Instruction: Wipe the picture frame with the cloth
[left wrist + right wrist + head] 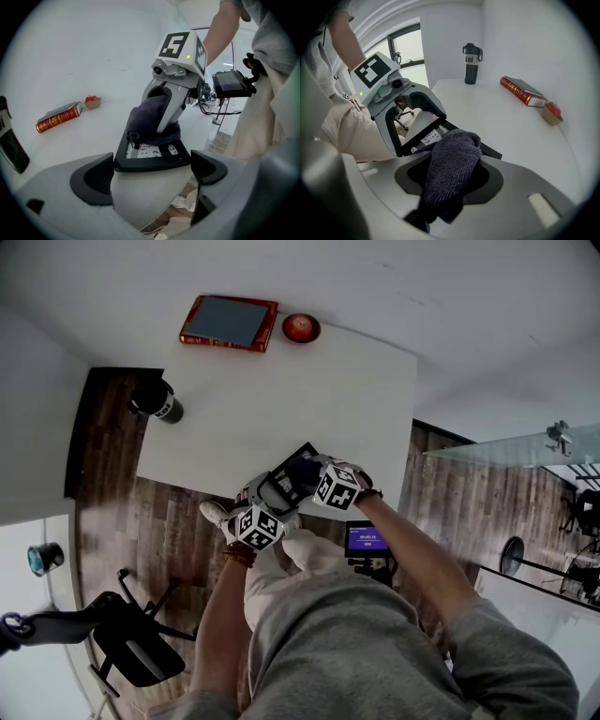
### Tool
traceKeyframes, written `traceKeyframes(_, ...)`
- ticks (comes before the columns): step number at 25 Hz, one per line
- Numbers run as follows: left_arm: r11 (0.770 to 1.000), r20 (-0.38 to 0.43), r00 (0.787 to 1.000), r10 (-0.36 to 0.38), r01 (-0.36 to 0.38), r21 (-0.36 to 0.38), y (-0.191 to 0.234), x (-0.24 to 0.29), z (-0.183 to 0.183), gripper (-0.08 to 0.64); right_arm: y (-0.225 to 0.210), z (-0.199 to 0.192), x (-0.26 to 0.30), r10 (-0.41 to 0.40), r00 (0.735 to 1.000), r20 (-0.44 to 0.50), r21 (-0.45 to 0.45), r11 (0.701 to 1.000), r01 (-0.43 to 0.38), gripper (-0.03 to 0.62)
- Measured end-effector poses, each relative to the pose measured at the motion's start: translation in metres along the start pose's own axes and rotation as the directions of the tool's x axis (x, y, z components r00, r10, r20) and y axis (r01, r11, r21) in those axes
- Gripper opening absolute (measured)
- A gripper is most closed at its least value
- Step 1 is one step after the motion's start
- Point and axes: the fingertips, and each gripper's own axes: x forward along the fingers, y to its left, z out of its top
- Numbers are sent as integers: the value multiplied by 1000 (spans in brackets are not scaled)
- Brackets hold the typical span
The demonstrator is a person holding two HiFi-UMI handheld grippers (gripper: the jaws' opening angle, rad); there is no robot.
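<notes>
While the cloth (452,164) sits on the picture frame (149,151), step: wiping looks under way, by my judgement
Bottle (157,401): upright at the table's (281,399) left edge, well apart from the work
Book (228,322): flat at the far edge, a small bowl (301,328) just beside it
Left gripper (152,163): jaws closed in on the picture frame's near edge, one at each end, steadying it by the table's near edge
Picture frame: black; flat or tipped up, I cannot tell
Cloth: dark, bunched, resting on the far part of the picture frame
Right gripper (450,180): jaws pinched on the cloth
Next move: likely drawing the cloth across the glass toward the left gripper, pressing evenly while that grip holds firm
</notes>
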Motion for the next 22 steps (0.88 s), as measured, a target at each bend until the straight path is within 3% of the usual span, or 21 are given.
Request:
traceKeyframes(9, 1000, 1, 1000, 2, -2, 0, -2, 1, 2, 509, 31, 25, 14, 55, 998, -17, -94, 994, -56, 176)
traceKeyframes(14, 1000, 1, 1000, 2, -2, -1, -2, 1, 2, 509, 43, 36, 11, 53, 998, -29, -251, 966, -59, 168)
traceKeyframes(19, 1000, 0, 1000, 1, -1, -2, -1, 1, 2, 509, 52, 46, 15, 96, 995, -17, -215, 972, -97, 170)
traceKeyframes(22, 1000, -2, 1000, -1, 1, -3, 0, 1, 1, 509, 56, 48, 12, 179, 983, 26, -134, 976, -174, 176)
